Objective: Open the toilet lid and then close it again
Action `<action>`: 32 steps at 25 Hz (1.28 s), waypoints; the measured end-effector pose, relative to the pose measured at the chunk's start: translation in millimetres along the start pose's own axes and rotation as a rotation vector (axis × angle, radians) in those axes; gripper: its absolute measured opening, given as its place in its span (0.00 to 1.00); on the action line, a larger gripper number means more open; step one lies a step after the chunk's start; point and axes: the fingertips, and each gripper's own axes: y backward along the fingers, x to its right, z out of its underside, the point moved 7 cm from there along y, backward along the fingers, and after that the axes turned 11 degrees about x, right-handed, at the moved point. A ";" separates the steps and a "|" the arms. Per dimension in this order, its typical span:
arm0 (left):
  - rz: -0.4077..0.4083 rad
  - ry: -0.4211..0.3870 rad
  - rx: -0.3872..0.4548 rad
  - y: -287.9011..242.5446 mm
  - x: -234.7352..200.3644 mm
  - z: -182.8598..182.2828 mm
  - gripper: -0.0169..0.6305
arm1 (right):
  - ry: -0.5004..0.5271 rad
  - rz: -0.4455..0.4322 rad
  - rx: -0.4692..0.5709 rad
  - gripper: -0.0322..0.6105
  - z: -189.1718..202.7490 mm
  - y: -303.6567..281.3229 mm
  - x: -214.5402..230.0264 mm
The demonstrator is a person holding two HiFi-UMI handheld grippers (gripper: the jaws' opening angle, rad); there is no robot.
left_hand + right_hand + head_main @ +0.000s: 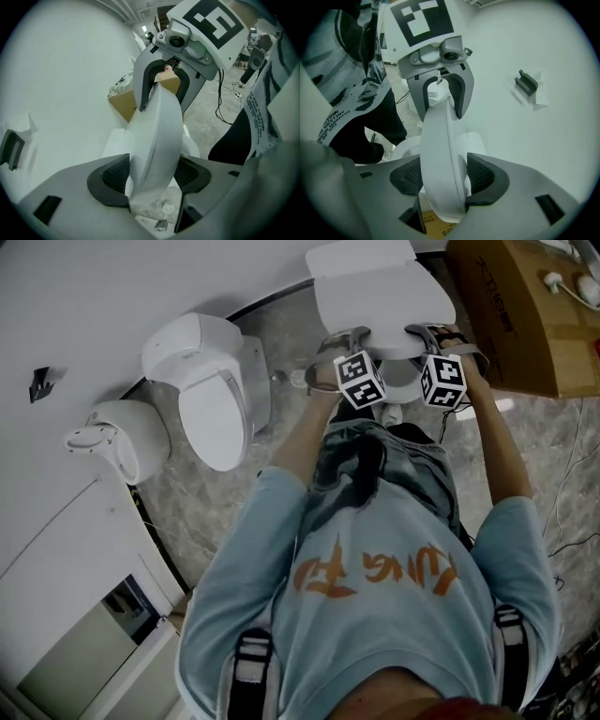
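The toilet lid (380,292) is big, white and smooth. In the head view it sits at 12 to 1 o'clock, at the top of the picture. It looks lifted up, with its broad face showing and its front rim pointing back toward the person. A bit of the white bowl (403,385) peeks out under it, at 6 o'clock from the lid. A brown cardboard box (525,315) stands just beside the lid, at 3 o'clock from it. In both gripper views the lid (157,140) looks like a thin curved slab standing on its edge.

The person's two arms reach straight ahead toward 12 o'clock. The left arm (300,442) and the right arm (502,446) run side by side, with the person's legs between them. Both grippers tip downward at the lid's front rim.

The left gripper (347,336) is at the rim's 7 o'clock corner. The right gripper (436,332) is at the rim's 5 o'clock corner. Each one has its marker cube just behind it, toward 6 o'clock. The two grippers are near each other but do not touch.

The left gripper's jaws stand wide, one on each side of the lid's rim. Its dark pads (112,176) sit very close to the lid and do not seem to squeeze it. The right gripper's jaws stand wide too, with the rim (440,154) between them. A thin gap shows beside one of its pads (485,176).
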 end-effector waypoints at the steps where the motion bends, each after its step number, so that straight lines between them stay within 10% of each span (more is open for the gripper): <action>1: 0.008 -0.007 -0.011 -1.4 5.6 1.7 0.48 | -0.012 -0.010 -0.003 0.46 1.0 -1.5 -5.7; 32: 0.282 0.059 -0.268 -103.6 131.3 66.2 0.53 | -0.250 -0.261 0.011 0.58 77.1 -80.5 -153.6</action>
